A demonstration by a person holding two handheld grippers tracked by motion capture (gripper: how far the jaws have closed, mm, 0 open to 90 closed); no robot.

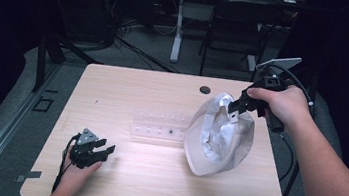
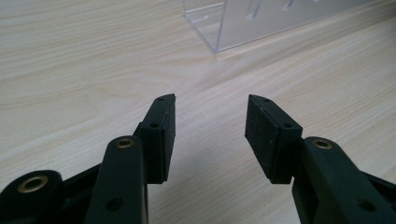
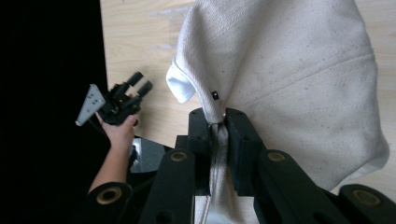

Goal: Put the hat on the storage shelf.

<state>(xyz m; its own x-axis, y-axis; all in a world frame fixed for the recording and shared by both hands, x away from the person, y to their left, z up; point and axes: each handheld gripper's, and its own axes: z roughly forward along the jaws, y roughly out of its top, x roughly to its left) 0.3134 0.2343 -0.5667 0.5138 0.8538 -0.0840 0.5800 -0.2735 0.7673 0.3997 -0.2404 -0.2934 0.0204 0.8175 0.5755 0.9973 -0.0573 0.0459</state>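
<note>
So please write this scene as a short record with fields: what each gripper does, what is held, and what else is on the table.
held thing: cream cloth bag, pinched at its edge, partly lifted, lower part resting on the table
right gripper: shut on the bag's fabric
left gripper: open, nothing between the jaws, low over the bare wood
other thing: clear plastic rack, left of the bag
table hole: near the far edge

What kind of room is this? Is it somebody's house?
Probably not a house: it looks like a lab or workshop. A plain wooden table stands on grey floor, loose cables trail behind it, and a folding chair waits by another desk. A person works with tongs, the right tongs pinching a cloth hat.
</note>
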